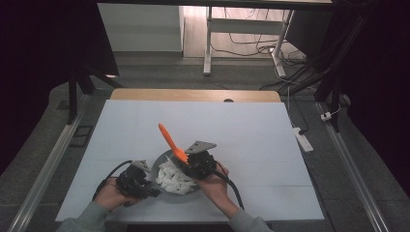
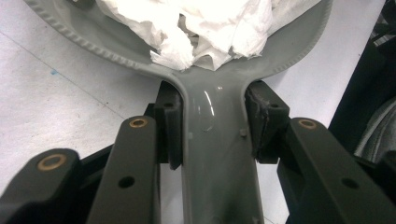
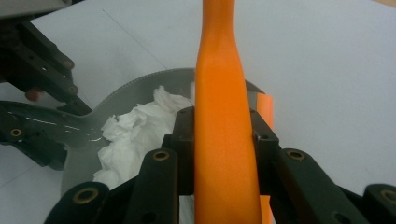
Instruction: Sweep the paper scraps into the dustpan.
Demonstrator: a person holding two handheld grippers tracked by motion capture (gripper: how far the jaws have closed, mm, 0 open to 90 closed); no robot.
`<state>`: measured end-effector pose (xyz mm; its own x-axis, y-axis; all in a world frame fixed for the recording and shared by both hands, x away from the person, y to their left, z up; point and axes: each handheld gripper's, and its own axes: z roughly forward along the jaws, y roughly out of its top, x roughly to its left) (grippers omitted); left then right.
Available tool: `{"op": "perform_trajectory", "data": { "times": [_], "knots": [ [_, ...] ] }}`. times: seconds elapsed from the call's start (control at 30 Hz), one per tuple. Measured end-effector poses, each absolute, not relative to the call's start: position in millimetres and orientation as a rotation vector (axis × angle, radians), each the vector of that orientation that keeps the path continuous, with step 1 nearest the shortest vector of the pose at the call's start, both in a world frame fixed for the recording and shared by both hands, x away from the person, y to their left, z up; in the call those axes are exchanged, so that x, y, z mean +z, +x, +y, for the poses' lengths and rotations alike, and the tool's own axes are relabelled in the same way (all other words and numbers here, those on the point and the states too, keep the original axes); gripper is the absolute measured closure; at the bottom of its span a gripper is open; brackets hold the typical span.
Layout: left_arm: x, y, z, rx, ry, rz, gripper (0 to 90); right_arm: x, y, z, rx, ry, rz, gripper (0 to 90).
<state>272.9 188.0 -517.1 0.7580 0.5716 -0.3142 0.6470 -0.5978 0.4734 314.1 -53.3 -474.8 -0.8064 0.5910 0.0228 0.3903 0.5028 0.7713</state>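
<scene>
A grey pan (image 1: 162, 166) with a beaded rim lies at the near middle of the white table and holds crumpled white paper (image 1: 175, 177). My left gripper (image 1: 145, 186) is shut on the pan's flat handle (image 2: 217, 140), with both pads pressing its sides. The paper (image 2: 210, 23) is heaped just past the handle's root. My right gripper (image 1: 189, 162) is shut on an orange tool (image 1: 169, 139), whose handle slants up and away to the left. The orange tool (image 3: 223, 93) runs straight up between the jaws, over the pan's rim (image 3: 140, 84) and the paper (image 3: 135, 130).
The white tabletop (image 1: 241, 130) stretches beyond and to both sides of the pan. A wooden strip (image 1: 193, 94) runs along its far edge. Past the table are desk legs and cables on the floor, and a power strip (image 1: 302, 139) lies at the right.
</scene>
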Motion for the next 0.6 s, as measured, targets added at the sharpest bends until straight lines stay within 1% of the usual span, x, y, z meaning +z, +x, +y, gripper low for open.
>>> {"op": "perform_trajectory", "data": {
  "times": [0.3, 0.6],
  "knots": [
    [-521, 275, 190, -0.176, 2.372, 0.914, 61.3, -473, 329, -81, 1.176, 0.903, 2.448, 70.0],
    [-522, 275, 189, -0.159, 2.366, 0.910, 61.3, -467, 335, -99, 1.222, 0.932, 2.417, 70.0]
  ]
}}
